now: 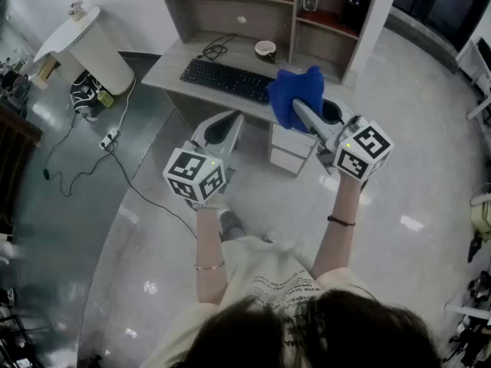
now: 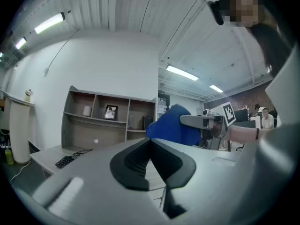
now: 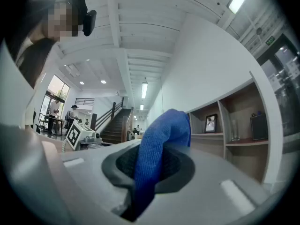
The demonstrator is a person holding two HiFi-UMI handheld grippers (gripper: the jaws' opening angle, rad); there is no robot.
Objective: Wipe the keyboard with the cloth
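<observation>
The keyboard point(image 1: 228, 80) lies lengthwise along the worktop point(image 1: 170, 65) edge, cup point(image 1: 265, 50) behind; right tongs point(image 1: 305, 116) clamp the cloth point(image 1: 293, 92), left tongs point(image 1: 232, 123) closed, empty.

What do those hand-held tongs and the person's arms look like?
The left tongs and right tongs are pale grey, black-padded, each with a white cube of black square markers. Wrists bear a thin bracelet and a dark band.

Floor point(image 1: 430, 167): glossy grey, below the left gripper point(image 1: 226, 125) (lamps point(image 2: 49, 23) mirrored in it).
Desk point(image 1: 173, 61): pale, just ahead of that gripper.
Shelves point(image 1: 322, 41): wooden, beyond the desk.
Wall point(image 2: 103, 55): white, behind the shelves.
</observation>
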